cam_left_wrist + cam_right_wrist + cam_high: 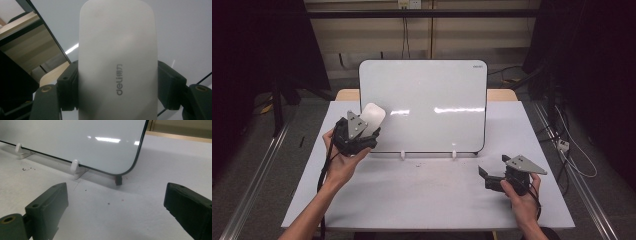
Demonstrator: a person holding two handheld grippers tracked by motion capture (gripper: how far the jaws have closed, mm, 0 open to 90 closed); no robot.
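**At the board's left edge: eraser clamped in the left gripper**

Against the lower left part of the whiteboard [432, 100], the white eraser [373, 117] sits tilted, held off the table [422, 195]. In the left gripper view the eraser [117, 62] stands between the two black jaws, which press on its long sides; grey "deli" lettering runs along its face. The left gripper [362, 131] grips it from below. The board stands on small white clips [74, 166]. Well apart, near the table's right front, the right gripper [486, 176] rests low with jaws wide, nothing between them.
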